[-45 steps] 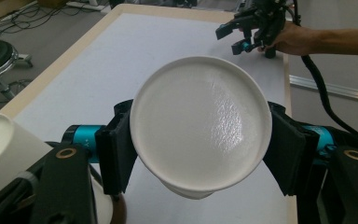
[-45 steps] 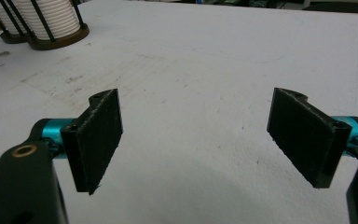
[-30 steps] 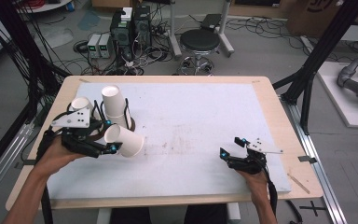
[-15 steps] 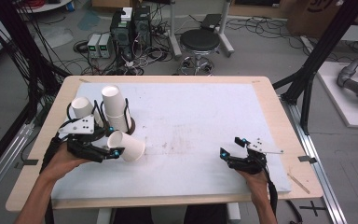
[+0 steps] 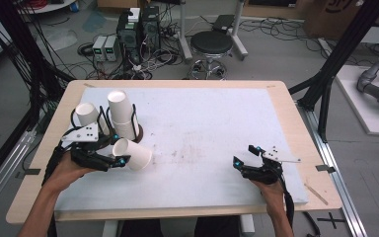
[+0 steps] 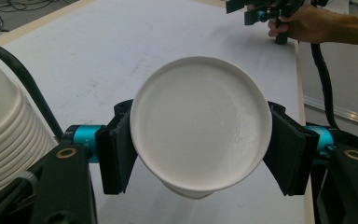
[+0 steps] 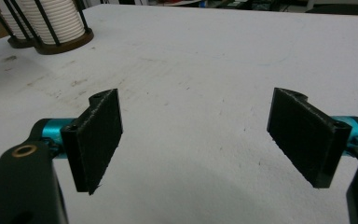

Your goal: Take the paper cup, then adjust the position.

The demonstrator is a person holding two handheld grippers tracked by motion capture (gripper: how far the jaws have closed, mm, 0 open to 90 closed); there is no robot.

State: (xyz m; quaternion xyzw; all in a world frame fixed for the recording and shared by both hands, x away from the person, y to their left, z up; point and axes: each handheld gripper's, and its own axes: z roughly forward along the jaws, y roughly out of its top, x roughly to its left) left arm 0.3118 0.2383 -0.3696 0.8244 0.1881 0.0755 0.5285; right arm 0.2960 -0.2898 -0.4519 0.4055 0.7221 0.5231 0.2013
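left gripper pinching paper cup on its side, right gripper jaws spread wide, empty

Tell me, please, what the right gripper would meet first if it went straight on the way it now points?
Probably nothing soon: ahead of the open right gripper lies bare white table mat. The cup holder with stacked cups stands far off to the left of that line, though depth is hard to judge.
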